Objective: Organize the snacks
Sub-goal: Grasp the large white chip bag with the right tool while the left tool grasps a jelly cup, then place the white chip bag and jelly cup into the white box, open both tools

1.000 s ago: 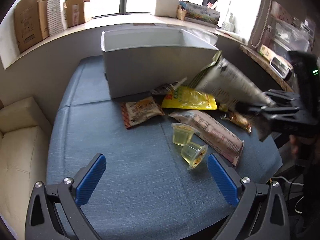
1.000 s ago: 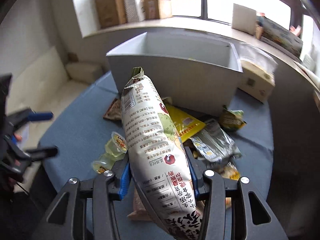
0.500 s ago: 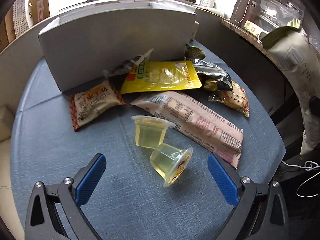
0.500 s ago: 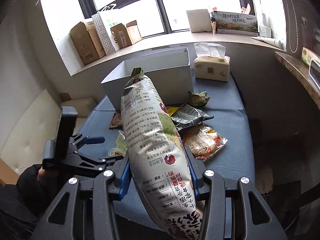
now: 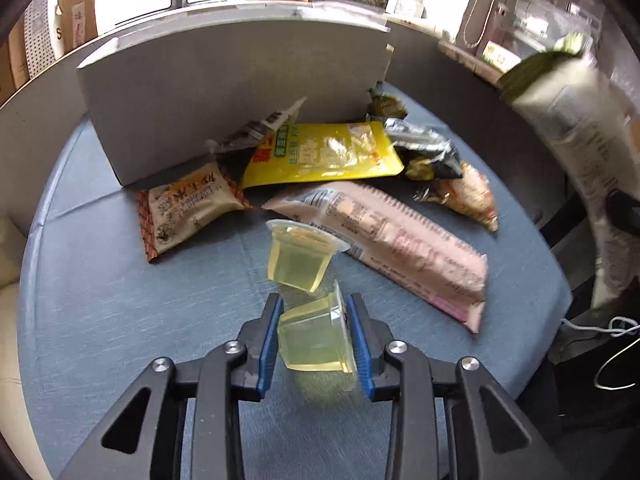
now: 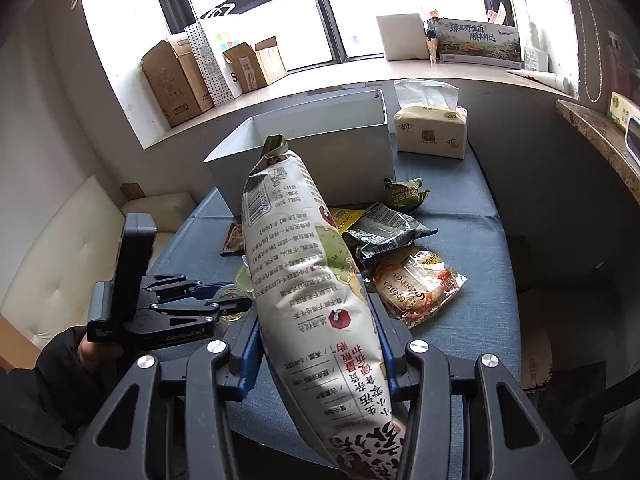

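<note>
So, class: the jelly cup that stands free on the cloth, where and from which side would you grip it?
Grip the free jelly cup across its tapered side walls, just under the wide rim, coming from the front. It stands roughly upright, tipped slightly; the pink packet lies close behind, so the near side looks most open.

Two forward wrist views, both over the same snack-strewn table [image 5: 120, 320].
</note>
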Available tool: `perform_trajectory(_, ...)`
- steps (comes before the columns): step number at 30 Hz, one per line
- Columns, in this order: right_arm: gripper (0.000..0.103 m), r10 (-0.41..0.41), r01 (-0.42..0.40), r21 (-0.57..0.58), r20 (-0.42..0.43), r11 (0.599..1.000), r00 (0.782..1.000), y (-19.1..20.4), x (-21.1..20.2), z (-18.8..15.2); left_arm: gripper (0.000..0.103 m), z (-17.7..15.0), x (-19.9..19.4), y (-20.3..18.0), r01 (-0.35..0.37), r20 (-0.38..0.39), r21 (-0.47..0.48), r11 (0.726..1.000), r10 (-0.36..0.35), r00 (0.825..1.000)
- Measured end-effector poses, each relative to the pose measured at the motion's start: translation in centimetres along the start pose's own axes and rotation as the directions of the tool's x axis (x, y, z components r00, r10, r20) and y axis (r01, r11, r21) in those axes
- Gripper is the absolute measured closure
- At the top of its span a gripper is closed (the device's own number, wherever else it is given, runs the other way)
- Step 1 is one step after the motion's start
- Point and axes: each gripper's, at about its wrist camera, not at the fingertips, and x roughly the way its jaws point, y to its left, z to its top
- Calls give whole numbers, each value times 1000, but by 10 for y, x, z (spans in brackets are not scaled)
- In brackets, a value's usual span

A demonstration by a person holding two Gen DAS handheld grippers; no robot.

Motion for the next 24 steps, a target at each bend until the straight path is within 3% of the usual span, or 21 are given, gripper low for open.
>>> perform_trajectory(7, 52, 14, -14, -10, -2, 1000, 1000, 4, 4, 1, 67, -1, -48, 7, 13, 95, -25, 1000, -11, 995)
perform_trajectory(14, 52, 54, -54, -36, -4, 998, 999, 13, 16, 10, 67, 13, -102, 14, -18, 218, -53, 998, 30, 976)
perform_trajectory(19, 52, 79, -78, -62, 15, 995, 997, 19, 33, 39, 67, 51, -123, 29, -60, 275, -43, 997, 69, 959)
perform_trajectory(24, 52, 114, -111, -40, 62, 993, 992, 17, 51, 97, 67, 111, -124, 45, -82, 333, -46, 996, 93, 938)
